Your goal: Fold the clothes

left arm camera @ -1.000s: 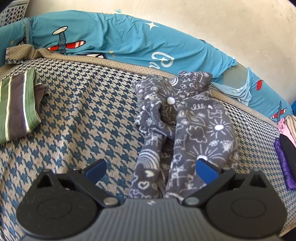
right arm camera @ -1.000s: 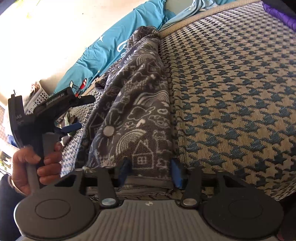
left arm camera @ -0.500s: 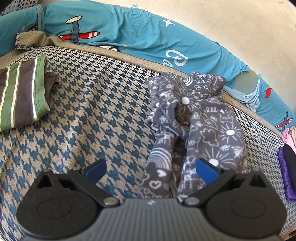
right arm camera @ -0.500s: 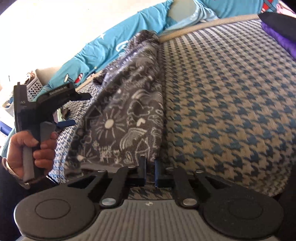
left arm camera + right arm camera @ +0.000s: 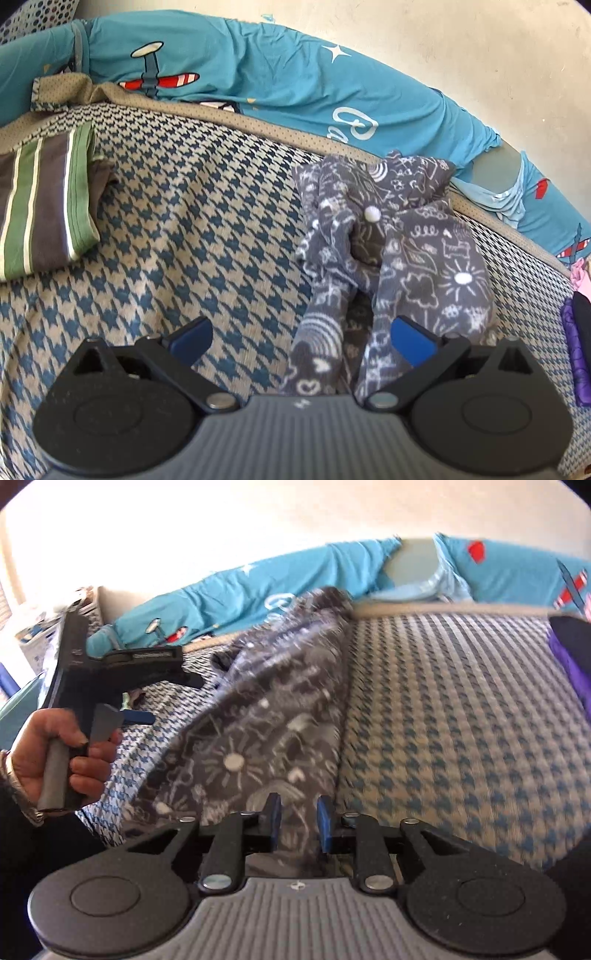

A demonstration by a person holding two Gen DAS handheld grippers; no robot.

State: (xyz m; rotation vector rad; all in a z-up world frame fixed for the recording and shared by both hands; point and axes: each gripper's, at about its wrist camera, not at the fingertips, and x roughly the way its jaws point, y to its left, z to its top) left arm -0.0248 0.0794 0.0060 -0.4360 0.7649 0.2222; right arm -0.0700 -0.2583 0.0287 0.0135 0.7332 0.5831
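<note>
A grey fleece garment printed with white doodles lies crumpled on the houndstooth bed cover, a white button showing near its middle. My left gripper hovers open at its near end, and one trailing part of the cloth lies between the wide-spread blue pads. In the right wrist view the garment runs up to my right gripper. That gripper's pads stand narrowly apart with a fold of the cloth pinched between them. This view is blurred. A hand at the left holds the left gripper.
A folded green and brown striped garment lies at the left. A teal sheet with aeroplanes runs along the far edge by the wall. Purple and black clothes are stacked at the right, also seen as the purple pile.
The right gripper shut on the garment's near edge, then rose and swung with it; its pads now sit slightly wider apart. The left gripper stayed open and drifted left of the garment.
</note>
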